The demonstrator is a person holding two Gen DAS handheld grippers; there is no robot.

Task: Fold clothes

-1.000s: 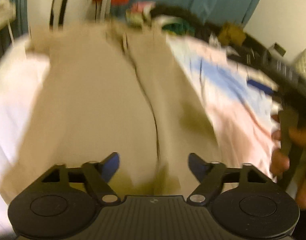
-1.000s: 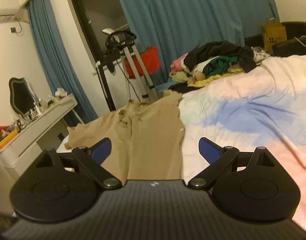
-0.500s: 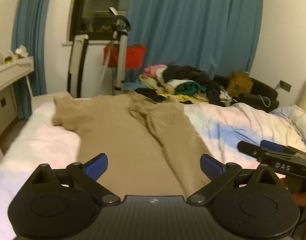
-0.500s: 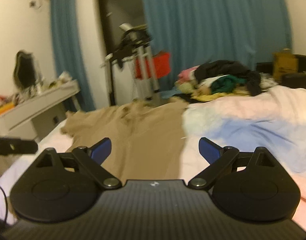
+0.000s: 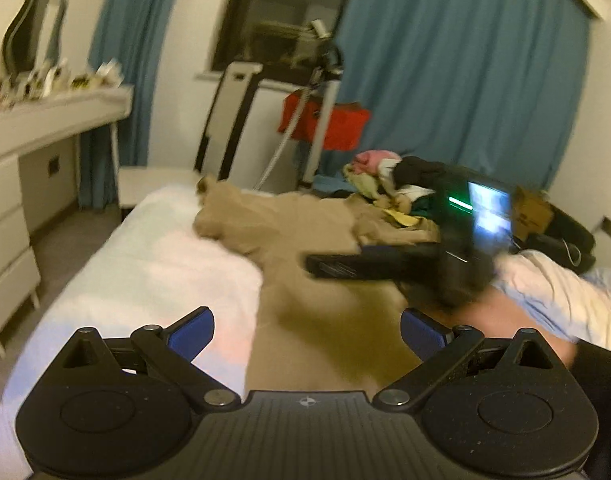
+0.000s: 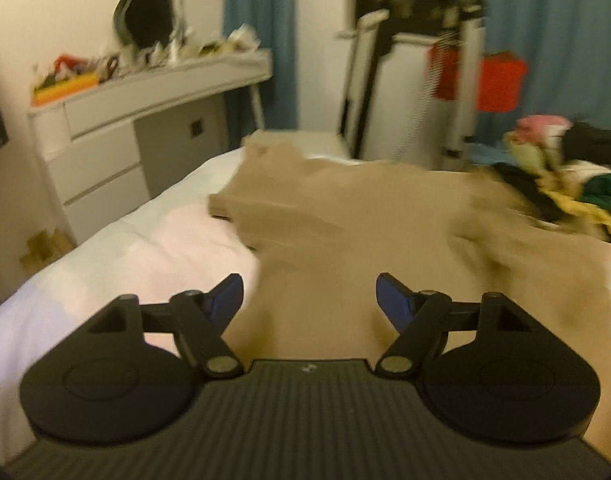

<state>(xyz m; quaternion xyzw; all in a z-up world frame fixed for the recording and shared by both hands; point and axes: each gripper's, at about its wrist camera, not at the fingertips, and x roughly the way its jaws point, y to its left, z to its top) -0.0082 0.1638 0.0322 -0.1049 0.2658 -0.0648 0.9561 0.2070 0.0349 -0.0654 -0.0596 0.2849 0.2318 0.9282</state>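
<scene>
Right claw [image 5: 333, 266] seen only in left view, tan garment [image 6: 345, 248] below

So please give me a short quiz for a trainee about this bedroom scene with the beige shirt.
1. True or false: the beige shirt lies spread on the bed.
2. Which holds cloth: the left hand-held gripper, the right hand-held gripper, or neither?
3. What is heaped at the far end of the bed, beyond the shirt?

Key:
1. True.
2. Neither; the right one's jaws are closing on nothing.
3. A pile of clothes.
</scene>
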